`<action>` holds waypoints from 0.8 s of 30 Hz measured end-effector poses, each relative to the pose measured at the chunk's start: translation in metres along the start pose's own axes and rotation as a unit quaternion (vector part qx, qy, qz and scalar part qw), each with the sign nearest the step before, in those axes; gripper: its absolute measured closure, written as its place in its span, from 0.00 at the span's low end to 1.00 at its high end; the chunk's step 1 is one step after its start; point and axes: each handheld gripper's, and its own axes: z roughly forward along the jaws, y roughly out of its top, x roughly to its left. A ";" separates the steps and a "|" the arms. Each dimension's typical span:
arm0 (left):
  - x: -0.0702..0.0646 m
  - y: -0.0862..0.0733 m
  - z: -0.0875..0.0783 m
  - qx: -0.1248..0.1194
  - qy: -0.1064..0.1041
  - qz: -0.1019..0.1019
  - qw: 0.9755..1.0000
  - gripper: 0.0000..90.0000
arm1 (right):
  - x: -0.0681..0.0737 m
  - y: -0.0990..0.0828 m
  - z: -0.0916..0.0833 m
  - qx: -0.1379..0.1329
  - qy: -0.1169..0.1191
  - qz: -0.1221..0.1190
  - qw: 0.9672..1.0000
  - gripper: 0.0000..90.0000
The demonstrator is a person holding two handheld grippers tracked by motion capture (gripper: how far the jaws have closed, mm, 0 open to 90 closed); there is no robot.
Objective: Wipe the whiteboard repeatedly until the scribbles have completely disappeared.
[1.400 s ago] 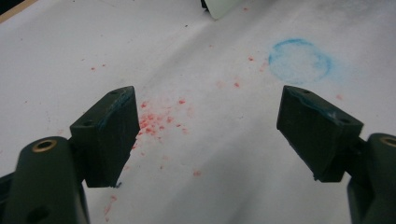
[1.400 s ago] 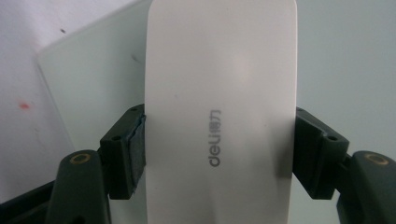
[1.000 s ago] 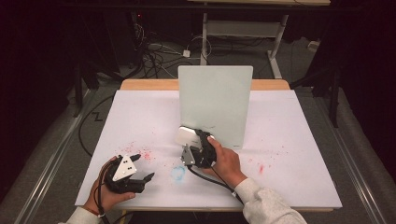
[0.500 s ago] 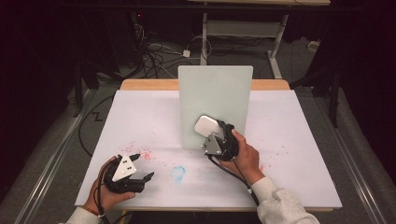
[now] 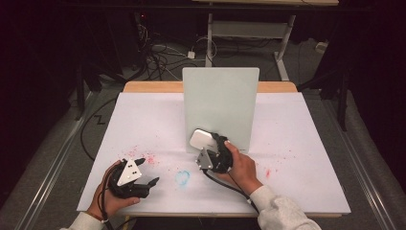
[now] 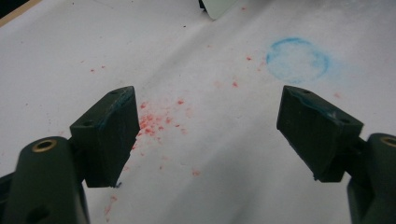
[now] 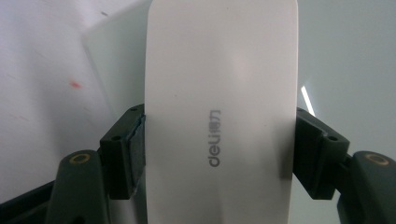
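My right gripper (image 5: 207,143) is shut on a white rounded eraser block (image 5: 201,139) marked "deli" (image 7: 219,102), both pads pressed on its long sides. It holds the block up near the lower left of an upright pale whiteboard (image 5: 220,103) in the middle of the table. In the right gripper view the board (image 7: 345,56) stands just behind the block. My left gripper (image 5: 145,172) rests at the front left of the table, jaws wide open over bare paper (image 6: 210,130) with nothing between them. A faint blue ring smear (image 5: 182,178) lies on the paper between the two hands (image 6: 297,58).
White paper (image 5: 143,120) covers the wooden table. Red speckles (image 5: 148,159) dot it near the left gripper and at the right (image 5: 267,172). Cables (image 5: 158,55) and a metal frame (image 5: 249,28) lie on the dark floor beyond the far edge.
My right gripper lifted the white block off the paper, swung right along the board's foot, then came back left and lower. The left gripper stayed put.
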 end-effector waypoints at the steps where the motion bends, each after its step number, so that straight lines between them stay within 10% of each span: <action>1: 0.000 0.000 -0.001 -0.002 0.000 0.001 1.000 0.22 | 0.005 0.004 0.002 -0.002 0.008 -0.006 1.000 0.34; 8: 0.002 -0.002 -0.002 -0.004 0.001 -0.003 1.000 0.22 | 0.021 0.023 0.009 0.000 0.012 -0.041 0.999 0.34; 24: 0.003 -0.002 -0.007 -0.006 0.011 -0.008 1.000 0.22 | -0.049 -0.050 -0.022 0.025 -0.029 0.067 0.997 0.34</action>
